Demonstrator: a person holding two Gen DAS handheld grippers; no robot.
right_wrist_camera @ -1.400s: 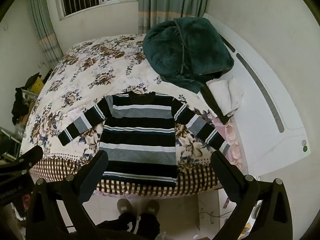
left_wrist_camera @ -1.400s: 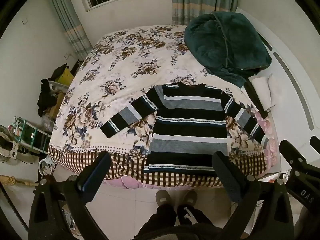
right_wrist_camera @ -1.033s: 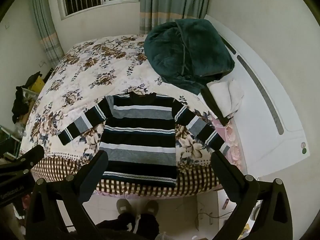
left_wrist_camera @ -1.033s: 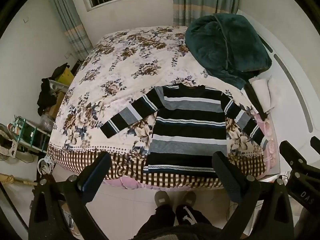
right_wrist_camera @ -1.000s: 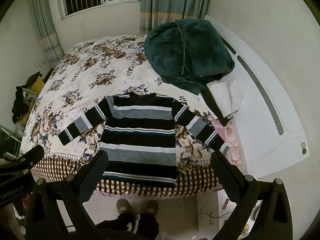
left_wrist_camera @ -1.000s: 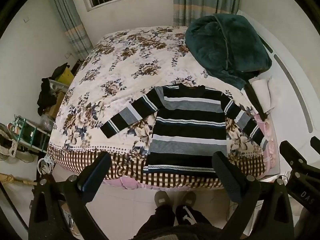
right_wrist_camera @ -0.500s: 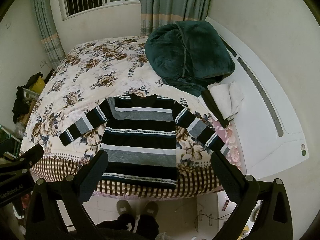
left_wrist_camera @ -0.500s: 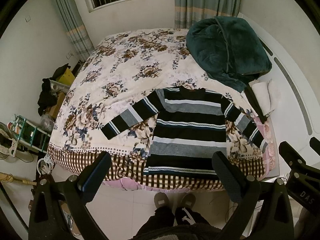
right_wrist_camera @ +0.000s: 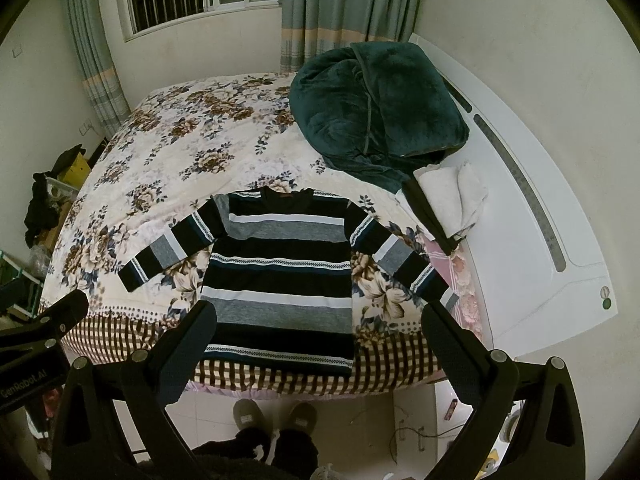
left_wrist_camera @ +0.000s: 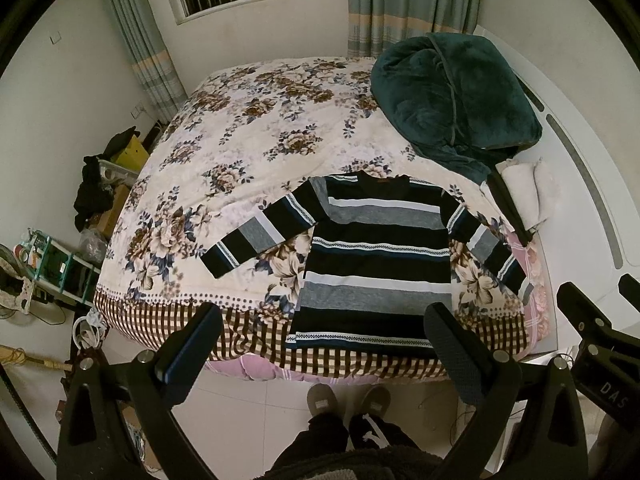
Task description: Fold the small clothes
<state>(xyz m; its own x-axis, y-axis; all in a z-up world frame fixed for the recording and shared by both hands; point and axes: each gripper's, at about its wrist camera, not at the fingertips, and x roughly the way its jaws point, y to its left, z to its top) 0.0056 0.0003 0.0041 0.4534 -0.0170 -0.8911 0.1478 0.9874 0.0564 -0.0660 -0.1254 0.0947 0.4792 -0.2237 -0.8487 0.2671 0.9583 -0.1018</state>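
Note:
A striped sweater [left_wrist_camera: 376, 264] in black, grey and white lies flat on the bed near its front edge, both sleeves spread out to the sides. It also shows in the right wrist view [right_wrist_camera: 280, 276]. My left gripper [left_wrist_camera: 322, 340] is open and empty, held high above the floor in front of the bed, well short of the sweater's hem. My right gripper [right_wrist_camera: 318, 338] is open and empty too, at about the same height and distance. Part of the right gripper's body shows at the right edge of the left wrist view.
The bed has a floral cover [left_wrist_camera: 240, 160]. A dark green blanket [left_wrist_camera: 452, 92] is heaped at the far right, with a white folded cloth [right_wrist_camera: 452, 192] beside it. A white headboard [right_wrist_camera: 540, 240] runs along the right. Clutter [left_wrist_camera: 96, 192] stands by the left wall. The person's feet [left_wrist_camera: 348, 400] are below.
Both grippers have risen a little and tilted, so the bed and sweater sit slightly lower in view and more of the window shows. The sweater has not moved.

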